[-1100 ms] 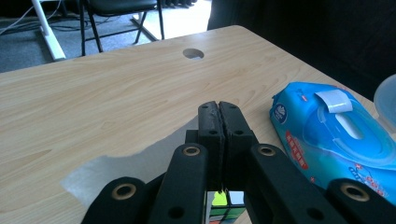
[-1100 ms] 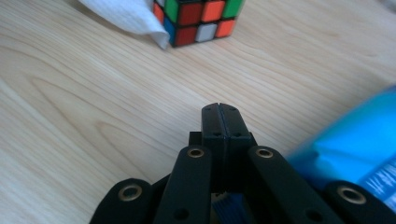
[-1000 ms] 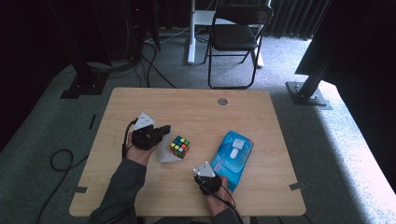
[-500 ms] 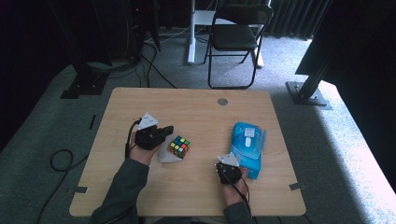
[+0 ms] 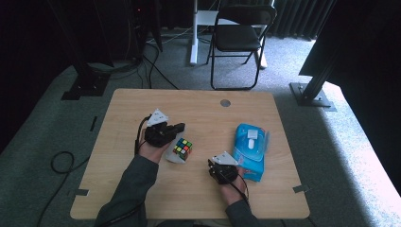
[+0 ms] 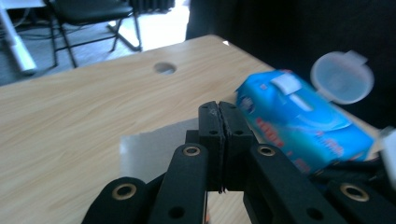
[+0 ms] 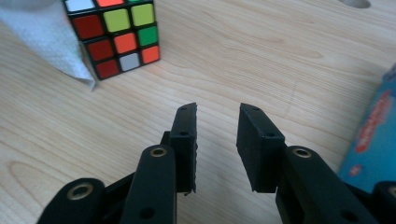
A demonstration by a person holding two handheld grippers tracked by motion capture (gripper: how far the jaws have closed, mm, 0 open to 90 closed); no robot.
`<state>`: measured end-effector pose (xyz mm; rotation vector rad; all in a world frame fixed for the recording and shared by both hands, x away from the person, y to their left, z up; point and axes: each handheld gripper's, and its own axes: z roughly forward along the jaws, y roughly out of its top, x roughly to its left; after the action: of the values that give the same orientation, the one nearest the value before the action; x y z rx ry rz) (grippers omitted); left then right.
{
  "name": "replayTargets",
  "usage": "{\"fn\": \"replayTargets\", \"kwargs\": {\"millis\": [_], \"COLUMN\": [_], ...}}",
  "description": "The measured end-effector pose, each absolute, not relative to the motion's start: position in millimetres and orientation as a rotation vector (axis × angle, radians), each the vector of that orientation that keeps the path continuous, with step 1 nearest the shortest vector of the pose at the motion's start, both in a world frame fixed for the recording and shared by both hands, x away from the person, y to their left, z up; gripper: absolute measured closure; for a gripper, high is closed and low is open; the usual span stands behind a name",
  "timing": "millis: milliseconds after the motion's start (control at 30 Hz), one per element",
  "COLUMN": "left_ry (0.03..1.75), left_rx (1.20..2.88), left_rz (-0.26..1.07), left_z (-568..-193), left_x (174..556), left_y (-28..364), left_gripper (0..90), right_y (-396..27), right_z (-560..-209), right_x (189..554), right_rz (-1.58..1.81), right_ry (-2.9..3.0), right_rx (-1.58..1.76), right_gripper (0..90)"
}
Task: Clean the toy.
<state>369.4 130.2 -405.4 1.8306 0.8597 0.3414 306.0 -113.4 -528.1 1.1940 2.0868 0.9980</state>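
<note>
Right gripper (image 7: 215, 123) has just been opening, its jaws now apart over bare wood with nothing between them, just beside the blue wipes pack (image 5: 251, 150) (its round lid (image 6: 342, 77) flipped up) on the right half of the desk (image 5: 198, 109). Left gripper (image 6: 219, 122) has its jaws pressed together; whether they pinch the white tissue (image 6: 156, 149) lying under them I cannot tell. A colour cube (image 5: 182, 148) sits on that tissue, between the two grippers.
</note>
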Motion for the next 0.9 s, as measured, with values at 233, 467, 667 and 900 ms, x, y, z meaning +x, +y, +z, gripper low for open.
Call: {"fn": "replayTargets", "kwargs": {"millis": [233,467,667,900], "left_ry": [0.752,0.893,0.992,0.969], "left_rx": [1.771,1.883,2.025,2.145], "left_rz": [0.191,0.2,0.288,0.464], "left_z": [-397,-440,-478,-487], "left_x": [364,377,378,368], "left_y": [113,126,125,117], "left_gripper": [89.1,89.0,87.3,72.4], "right_y": [-105,-106,-105,-104], "right_z": [-531,-534,-534,-534], "right_x": [306,306,306,306], "right_rz": [1.014,1.015,1.014,1.006], "right_ry": [2.125,2.136,2.136,2.148], "right_rx": [1.146,1.149,1.14,1.121], "right_gripper": [66.5,67.2,66.7,65.7]}}
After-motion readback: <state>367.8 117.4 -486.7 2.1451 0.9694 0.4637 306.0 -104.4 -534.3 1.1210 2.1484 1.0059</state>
